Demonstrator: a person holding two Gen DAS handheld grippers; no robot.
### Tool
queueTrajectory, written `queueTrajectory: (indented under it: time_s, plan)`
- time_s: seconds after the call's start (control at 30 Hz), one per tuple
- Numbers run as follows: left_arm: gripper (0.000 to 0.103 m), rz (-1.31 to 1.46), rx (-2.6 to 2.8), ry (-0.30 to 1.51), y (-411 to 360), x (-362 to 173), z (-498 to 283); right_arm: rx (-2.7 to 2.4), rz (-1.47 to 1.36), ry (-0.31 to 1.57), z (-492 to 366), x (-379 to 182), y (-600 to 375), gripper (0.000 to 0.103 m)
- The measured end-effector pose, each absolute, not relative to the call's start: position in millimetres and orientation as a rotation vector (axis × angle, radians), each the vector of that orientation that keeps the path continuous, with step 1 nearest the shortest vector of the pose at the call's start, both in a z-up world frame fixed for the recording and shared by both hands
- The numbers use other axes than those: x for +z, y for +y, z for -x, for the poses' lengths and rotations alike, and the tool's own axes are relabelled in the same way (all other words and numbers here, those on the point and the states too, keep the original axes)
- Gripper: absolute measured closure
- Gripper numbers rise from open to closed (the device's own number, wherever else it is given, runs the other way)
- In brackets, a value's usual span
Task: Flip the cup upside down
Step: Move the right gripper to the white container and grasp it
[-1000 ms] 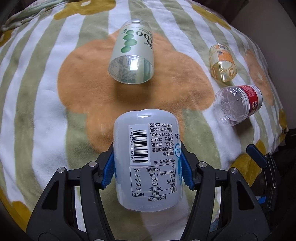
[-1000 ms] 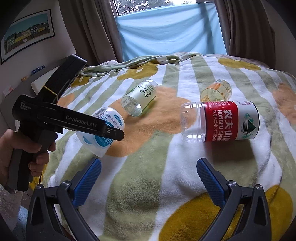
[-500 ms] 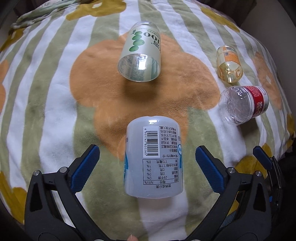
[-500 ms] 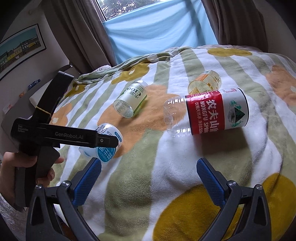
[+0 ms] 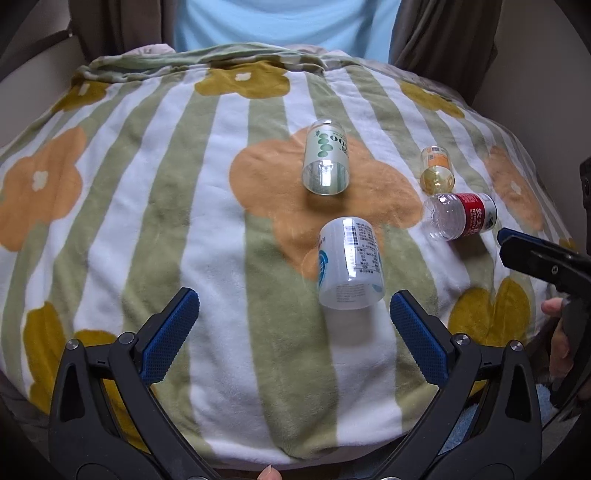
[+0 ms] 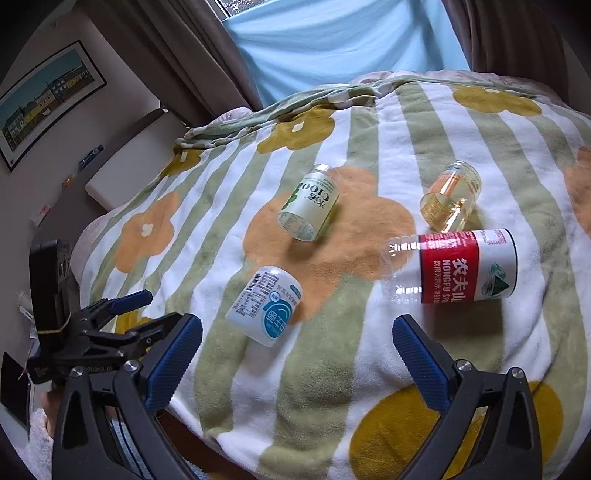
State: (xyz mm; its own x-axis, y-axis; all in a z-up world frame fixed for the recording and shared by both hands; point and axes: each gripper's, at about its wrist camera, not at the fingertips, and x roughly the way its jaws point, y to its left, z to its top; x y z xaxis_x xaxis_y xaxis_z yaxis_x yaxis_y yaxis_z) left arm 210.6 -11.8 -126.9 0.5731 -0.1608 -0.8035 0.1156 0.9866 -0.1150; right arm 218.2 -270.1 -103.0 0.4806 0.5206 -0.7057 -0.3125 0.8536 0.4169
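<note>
A white cup [image 5: 349, 262] with a blue label and a barcode rests on the striped flower blanket [image 5: 147, 206], free of both grippers. Its rounded closed end points up and away and its rim is at the blanket, slightly tilted. My left gripper [image 5: 293, 299] is open just short of it, and the cup sits beyond the right fingertip. In the right wrist view the same cup [image 6: 264, 310] lies ahead and left of my open right gripper [image 6: 298, 323], which holds nothing. The left gripper [image 6: 125, 306] shows at that view's left edge.
A green-labelled cup [image 5: 325, 162] lies on its side on the orange flower, mouth toward me. A small yellowish cup [image 5: 437, 170] and a clear red-labelled cut bottle [image 5: 460, 216] lie at the right. Curtains and a blue cloth [image 5: 280, 22] stand behind the bed.
The left gripper opened and let go of the white cup, then drew back toward me. The cup stays on the blanket. The right gripper also pulled back and rose.
</note>
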Motion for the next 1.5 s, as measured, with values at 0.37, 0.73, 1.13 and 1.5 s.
queueTrajectory:
  time_s: [0.37, 0.73, 1.13, 1.5]
  plan:
    - [0.0, 0.08, -0.101, 0.863, 16.1, -172.4, -173.1, 0.472, -0.325, 1.397, -310.8, -149.3, -221.8, 0.0]
    - [0.0, 0.118, -0.144, 0.862, 25.4, -185.7, -175.4, 0.356, -0.279, 1.609, -339.5, -183.3, -175.9, 0.002]
    - [0.0, 0.139, -0.172, 0.859, 25.2, -185.4, -175.3, 0.344, -0.19, 1.72, -354.6, -209.4, -155.1, 0.04]
    - [0.0, 0.194, -0.185, 0.901, 29.8, -195.9, -179.5, 0.367, -0.083, 1.436, -350.4, -172.7, -155.4, 0.041]
